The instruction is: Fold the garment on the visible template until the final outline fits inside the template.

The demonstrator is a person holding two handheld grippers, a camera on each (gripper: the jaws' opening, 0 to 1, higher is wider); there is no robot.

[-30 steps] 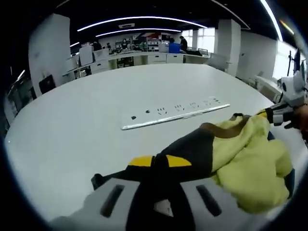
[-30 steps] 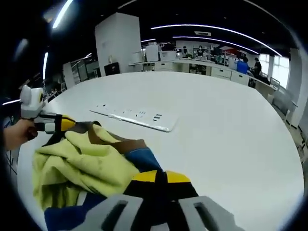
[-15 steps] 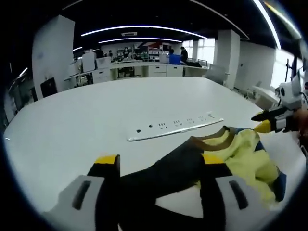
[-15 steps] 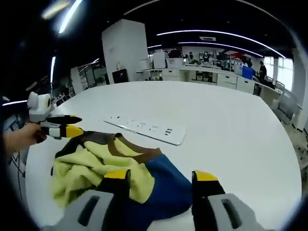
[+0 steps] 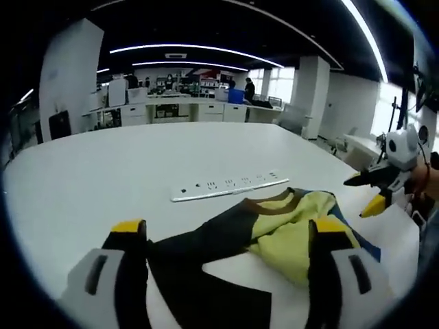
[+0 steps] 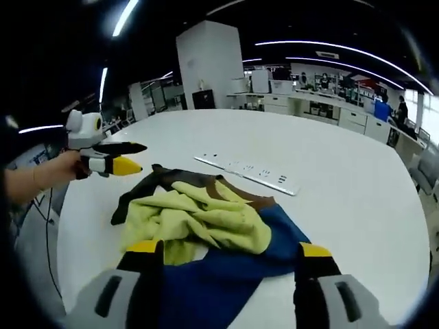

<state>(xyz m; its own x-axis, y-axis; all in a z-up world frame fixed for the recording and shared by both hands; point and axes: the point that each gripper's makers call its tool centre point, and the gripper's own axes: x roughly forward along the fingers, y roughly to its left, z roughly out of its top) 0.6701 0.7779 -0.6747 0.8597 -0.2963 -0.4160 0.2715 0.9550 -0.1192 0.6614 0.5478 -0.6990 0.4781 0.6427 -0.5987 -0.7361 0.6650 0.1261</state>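
Yellow-and-blue garment (image 6: 206, 233) lies crumpled mid-table (image 6: 357, 185) beside the power strip (image 6: 248, 171), both the left gripper (image 5: 226, 240) and right gripper (image 6: 223, 260) spread and empty above it, so spreading it flat looks like the next job.

Your right claw (image 6: 226, 257) stands wide open over the crumpled yellow, blue and dark garment (image 6: 206, 229) lying on the white counter (image 6: 357, 178). Your left claw (image 6: 127, 157), jaws parted, hovers just beside the garment's dark sleeve. A white power strip (image 6: 250, 173) lies beyond the garment.
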